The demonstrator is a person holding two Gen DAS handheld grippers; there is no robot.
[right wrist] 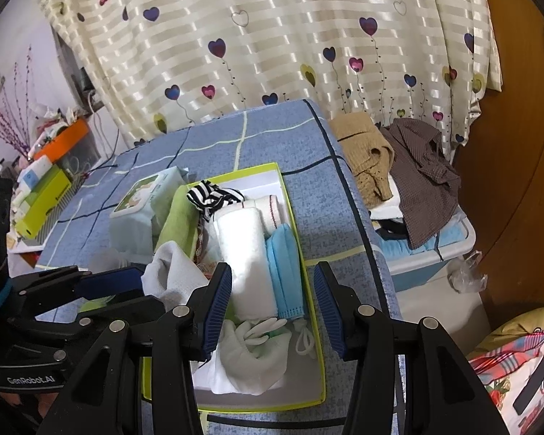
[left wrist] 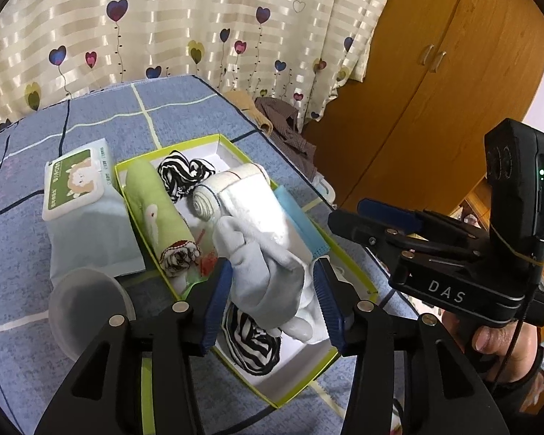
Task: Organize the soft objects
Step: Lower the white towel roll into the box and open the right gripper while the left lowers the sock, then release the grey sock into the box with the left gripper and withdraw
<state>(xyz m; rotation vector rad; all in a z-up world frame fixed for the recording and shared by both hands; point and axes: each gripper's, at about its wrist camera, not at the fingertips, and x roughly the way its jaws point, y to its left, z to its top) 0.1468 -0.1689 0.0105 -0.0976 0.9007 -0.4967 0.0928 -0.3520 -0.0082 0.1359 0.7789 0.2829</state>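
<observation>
- White glove [left wrist: 268,272] lies in the green-rimmed box [left wrist: 308,380], between the left gripper's [left wrist: 273,302] parted fingers, neither pad pressing it
- Right gripper's [right wrist: 273,308] fingers stand open above the box, gripping nothing

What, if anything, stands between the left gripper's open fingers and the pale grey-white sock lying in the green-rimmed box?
Nothing visible. The left gripper stands open right over the pale grey-white sock, its blue pads on either side and not pressing. The sock lies on top of the other things in the green-rimmed cardboard box, beside the rolled white towel.
</observation>
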